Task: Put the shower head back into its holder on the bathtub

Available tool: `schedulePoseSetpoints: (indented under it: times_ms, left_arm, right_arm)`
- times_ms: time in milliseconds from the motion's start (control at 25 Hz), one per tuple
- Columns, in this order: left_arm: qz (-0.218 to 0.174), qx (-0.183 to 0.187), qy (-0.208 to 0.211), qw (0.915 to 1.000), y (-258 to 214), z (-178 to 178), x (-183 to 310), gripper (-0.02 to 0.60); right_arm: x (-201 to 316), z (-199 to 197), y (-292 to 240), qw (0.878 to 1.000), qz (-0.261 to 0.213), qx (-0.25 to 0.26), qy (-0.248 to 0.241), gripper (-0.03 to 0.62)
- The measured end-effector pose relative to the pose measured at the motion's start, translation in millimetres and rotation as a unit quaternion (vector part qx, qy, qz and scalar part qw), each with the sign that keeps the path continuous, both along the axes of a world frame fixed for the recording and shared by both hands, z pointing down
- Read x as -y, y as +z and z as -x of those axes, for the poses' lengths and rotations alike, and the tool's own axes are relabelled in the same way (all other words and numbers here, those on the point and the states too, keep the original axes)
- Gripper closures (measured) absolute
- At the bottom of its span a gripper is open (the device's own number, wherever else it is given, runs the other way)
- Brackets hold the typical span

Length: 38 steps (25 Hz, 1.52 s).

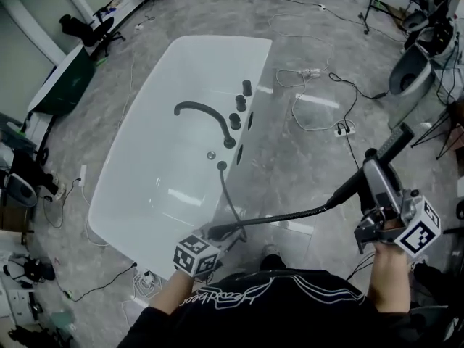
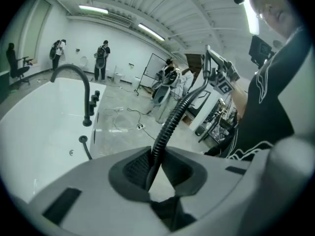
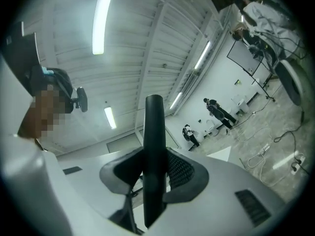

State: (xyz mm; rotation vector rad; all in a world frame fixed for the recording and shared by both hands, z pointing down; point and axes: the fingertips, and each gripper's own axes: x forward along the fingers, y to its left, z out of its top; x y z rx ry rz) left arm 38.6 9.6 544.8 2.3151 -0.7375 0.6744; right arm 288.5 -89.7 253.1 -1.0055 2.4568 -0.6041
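Two grippers share one load. The right gripper [image 1: 372,167], at the near right and well clear of the bathtub [image 1: 145,100], has its jaws closed on the black shower head [image 1: 395,142]. In the right gripper view the shower head [image 3: 153,132] runs straight up between the ribbed pads and both press on it, the jaws standing fairly wide around it. In the head view its tip sticks out past the jaws toward the far right, over the grey floor [image 1: 304,158].

From the shower head's near end the ribbed black hose [image 1: 290,214] runs left to the left gripper [image 1: 217,232], which sits at the tub's near right corner. Its jaws are nearly together and pinch the hose [image 2: 172,119] between the pads. Past this grip the hose curves away to the holder [image 1: 222,166], a black ring on the tub's right-hand deck. So the shower head is well apart from the holder, to its right and nearer the person.

On the same deck, beyond the holder, a curved black faucet [image 1: 203,111] reaches left over the white basin, and black knobs [image 1: 241,104] stand in a row at the rim. A small chrome fitting [image 1: 211,154] lies just left of the holder.
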Motion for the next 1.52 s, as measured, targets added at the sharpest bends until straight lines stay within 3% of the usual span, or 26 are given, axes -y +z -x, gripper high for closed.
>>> schedulePoseSetpoints:
  times_ms: [160, 480, 800, 1040, 1200, 1520]
  left_arm:
    - [-0.041, 0.036, -0.063, 0.9966, -28, 24, 24, 0.517]
    - [-0.106, 0.057, -0.123, 0.9850, -84, 58, 45, 0.517]
    - [-0.165, 0.053, -0.133, 0.9757, -131, 83, 101, 0.517]
    - [-0.214, 0.035, -0.167, 0.9618, -179, 124, 158, 0.517]
    - [-0.245, 0.027, -0.175, 0.9532, -210, 144, 195, 0.517]
    - [-0.307, 0.033, -0.153, 0.9388, -272, 149, 259, 0.517]
  right_arm:
    - [16, 16, 26, 0.997, -0.014, -0.068, -0.033, 0.456]
    - [21, 64, 47, 0.991, -0.015, -0.080, -0.108, 0.456]
    - [49, 111, 53, 0.984, -0.021, -0.122, -0.127, 0.456]
    - [76, 144, 58, 0.976, -0.031, -0.170, -0.130, 0.459]
    - [95, 159, 52, 0.976, -0.040, -0.170, -0.133, 0.459]
    - [132, 169, 29, 0.978, -0.054, -0.169, -0.113, 0.461]
